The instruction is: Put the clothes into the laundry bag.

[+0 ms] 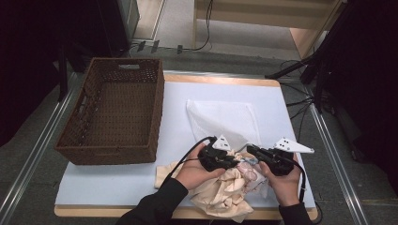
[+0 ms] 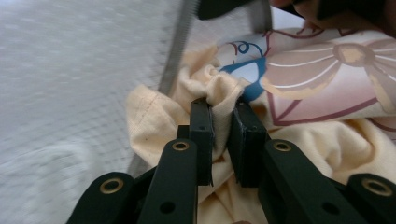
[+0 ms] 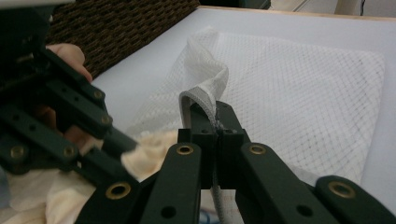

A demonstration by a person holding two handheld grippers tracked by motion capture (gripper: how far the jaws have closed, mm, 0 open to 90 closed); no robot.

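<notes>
A cream garment (image 1: 225, 190) with a pink and blue print lies bunched at the table's front edge, its top tucked at the mouth of a white mesh laundry bag (image 1: 223, 119). My left gripper (image 1: 236, 163) is shut on a fold of the cream garment (image 2: 327, 140), with the cloth squeezed between its pads (image 2: 201, 126). My right gripper (image 1: 249, 149) is shut on the mesh bag's grey hemmed edge (image 3: 196, 100) and holds it lifted off the table. The mesh bag (image 3: 303, 93) spreads flat behind it. The two grippers face each other, close together.
A brown wicker basket (image 1: 108, 154) stands at the left of the white mat (image 1: 117, 183), with nothing inside. A metal rail runs along each side of the table. Cables and stand legs lie on the floor at the right.
</notes>
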